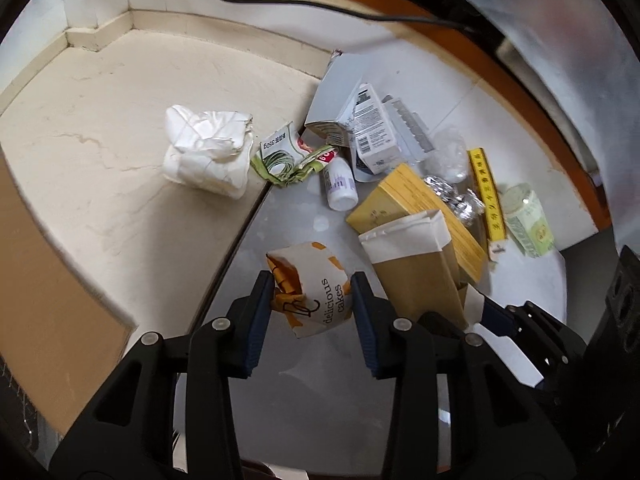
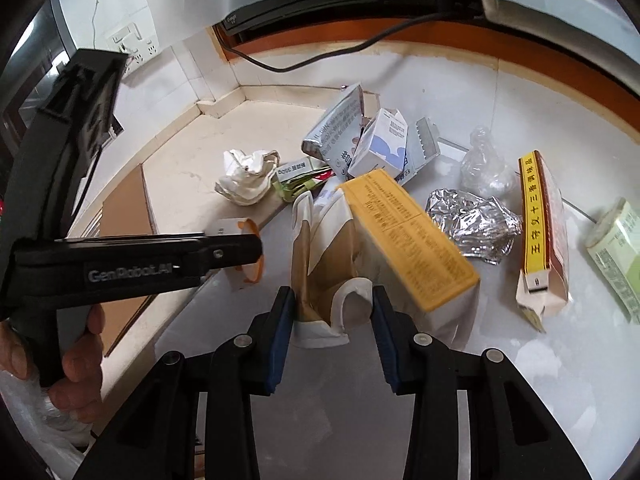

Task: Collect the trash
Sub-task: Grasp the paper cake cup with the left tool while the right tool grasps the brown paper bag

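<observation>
My left gripper (image 1: 312, 286) is shut on a white and orange "delicious cakes" paper box (image 1: 316, 288), held above the grey countertop. It also shows in the right wrist view (image 2: 244, 256), held at the left gripper's tip (image 2: 256, 250). My right gripper (image 2: 334, 300) is shut on the crumpled edge of a brown and white paper bag (image 2: 324, 264). That bag (image 1: 416, 264) lies beside a yellow carton (image 2: 404, 232) in the left wrist view too, with the right gripper (image 1: 480, 308) at its lower right.
A pile of trash lies on the counter: crumpled white paper (image 1: 208, 148), a green wrapper (image 1: 284, 156), a small white bottle (image 1: 340, 184), grey and white cartons (image 2: 360, 140), foil (image 2: 472, 220), a clear plastic bottle (image 2: 484, 164), a yellow-striped box (image 2: 540, 232), a green pack (image 2: 620, 248). A black cable (image 2: 304, 62) runs along the back wall.
</observation>
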`<action>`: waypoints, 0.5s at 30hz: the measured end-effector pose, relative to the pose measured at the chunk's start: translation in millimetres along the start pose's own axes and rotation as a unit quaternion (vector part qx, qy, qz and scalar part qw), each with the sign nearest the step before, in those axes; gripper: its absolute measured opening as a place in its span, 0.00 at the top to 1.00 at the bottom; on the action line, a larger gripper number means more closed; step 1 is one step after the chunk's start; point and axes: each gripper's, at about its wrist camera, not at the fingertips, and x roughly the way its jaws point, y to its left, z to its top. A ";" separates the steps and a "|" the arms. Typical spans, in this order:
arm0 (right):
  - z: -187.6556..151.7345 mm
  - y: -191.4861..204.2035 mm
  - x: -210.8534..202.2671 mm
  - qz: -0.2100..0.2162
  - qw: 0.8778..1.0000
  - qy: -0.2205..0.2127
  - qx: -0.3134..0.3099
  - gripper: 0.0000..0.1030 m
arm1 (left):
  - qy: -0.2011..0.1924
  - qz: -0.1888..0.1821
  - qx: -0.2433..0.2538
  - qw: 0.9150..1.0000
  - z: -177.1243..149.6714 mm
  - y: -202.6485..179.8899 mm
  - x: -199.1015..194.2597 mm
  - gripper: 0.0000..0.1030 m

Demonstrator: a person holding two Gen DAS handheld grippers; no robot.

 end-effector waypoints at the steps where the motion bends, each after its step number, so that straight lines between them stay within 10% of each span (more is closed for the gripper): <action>1: -2.6 2.1 -4.1 -0.001 1.000 -0.002 0.001 0.63 | -0.002 -0.002 0.003 1.000 -4.3 0.6 -7.9 0.66; 15: -59.4 68.0 -81.3 -0.027 0.998 -0.042 0.029 0.63 | -0.026 -0.023 0.066 0.997 -89.1 19.8 -100.3 0.66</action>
